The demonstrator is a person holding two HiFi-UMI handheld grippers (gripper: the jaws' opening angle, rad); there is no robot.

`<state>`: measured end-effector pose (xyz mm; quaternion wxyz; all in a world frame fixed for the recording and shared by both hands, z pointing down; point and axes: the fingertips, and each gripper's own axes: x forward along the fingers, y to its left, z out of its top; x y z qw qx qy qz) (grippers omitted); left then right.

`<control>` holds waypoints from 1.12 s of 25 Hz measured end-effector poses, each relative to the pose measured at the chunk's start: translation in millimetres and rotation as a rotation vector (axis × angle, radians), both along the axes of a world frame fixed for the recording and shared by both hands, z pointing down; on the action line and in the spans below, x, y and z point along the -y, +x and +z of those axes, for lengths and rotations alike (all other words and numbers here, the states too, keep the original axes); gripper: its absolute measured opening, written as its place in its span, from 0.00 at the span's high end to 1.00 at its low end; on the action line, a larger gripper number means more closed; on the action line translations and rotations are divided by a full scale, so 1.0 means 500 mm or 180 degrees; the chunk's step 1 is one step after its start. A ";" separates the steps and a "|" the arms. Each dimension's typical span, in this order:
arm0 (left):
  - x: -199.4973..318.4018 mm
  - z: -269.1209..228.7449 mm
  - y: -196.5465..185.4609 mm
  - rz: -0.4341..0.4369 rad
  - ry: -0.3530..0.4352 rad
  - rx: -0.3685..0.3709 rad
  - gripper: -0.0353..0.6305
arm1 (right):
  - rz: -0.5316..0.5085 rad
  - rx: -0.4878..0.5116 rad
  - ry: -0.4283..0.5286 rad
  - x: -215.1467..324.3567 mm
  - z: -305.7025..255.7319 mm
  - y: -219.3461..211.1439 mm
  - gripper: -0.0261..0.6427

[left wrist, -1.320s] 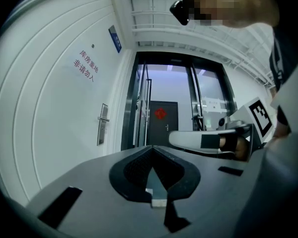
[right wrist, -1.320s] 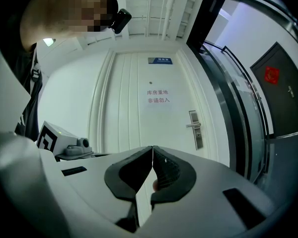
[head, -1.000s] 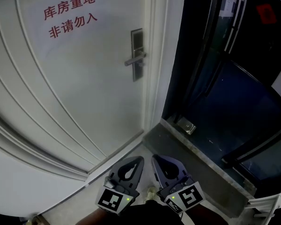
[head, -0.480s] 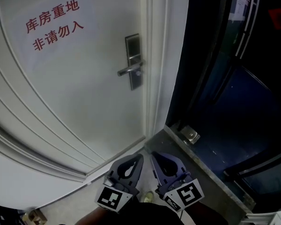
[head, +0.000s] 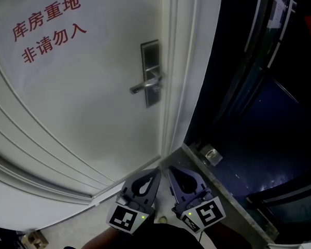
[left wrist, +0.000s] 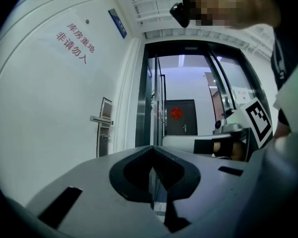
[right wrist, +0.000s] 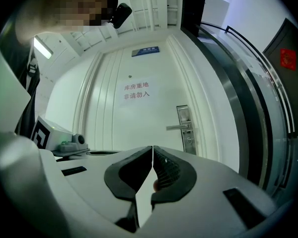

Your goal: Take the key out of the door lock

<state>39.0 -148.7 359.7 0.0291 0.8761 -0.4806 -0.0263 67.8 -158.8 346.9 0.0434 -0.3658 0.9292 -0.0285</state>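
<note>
While both claws hang low before the white door [head: 83, 113], I read a red-lettered sign [head: 49, 27], then the lock plate [head: 151, 71] at the door's right edge, well apart from them; its key is too small to make out. Left gripper [head: 155, 174] is pressed together, empty; right gripper [head: 172, 172] likewise.

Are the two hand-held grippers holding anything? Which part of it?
Nothing is held. The left hand-held gripper and the right hand-held gripper are both shut and empty, apart from the door handle.
</note>
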 end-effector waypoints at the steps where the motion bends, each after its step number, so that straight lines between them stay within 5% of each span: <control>1: 0.014 0.002 -0.005 -0.0004 -0.0001 -0.0006 0.94 | 0.0003 -0.0009 0.0010 0.015 0.001 -0.004 0.94; 28: 0.346 0.044 -0.105 -0.0001 -0.0124 -0.0065 0.94 | 0.0096 0.0065 -0.0066 0.401 0.028 -0.108 0.94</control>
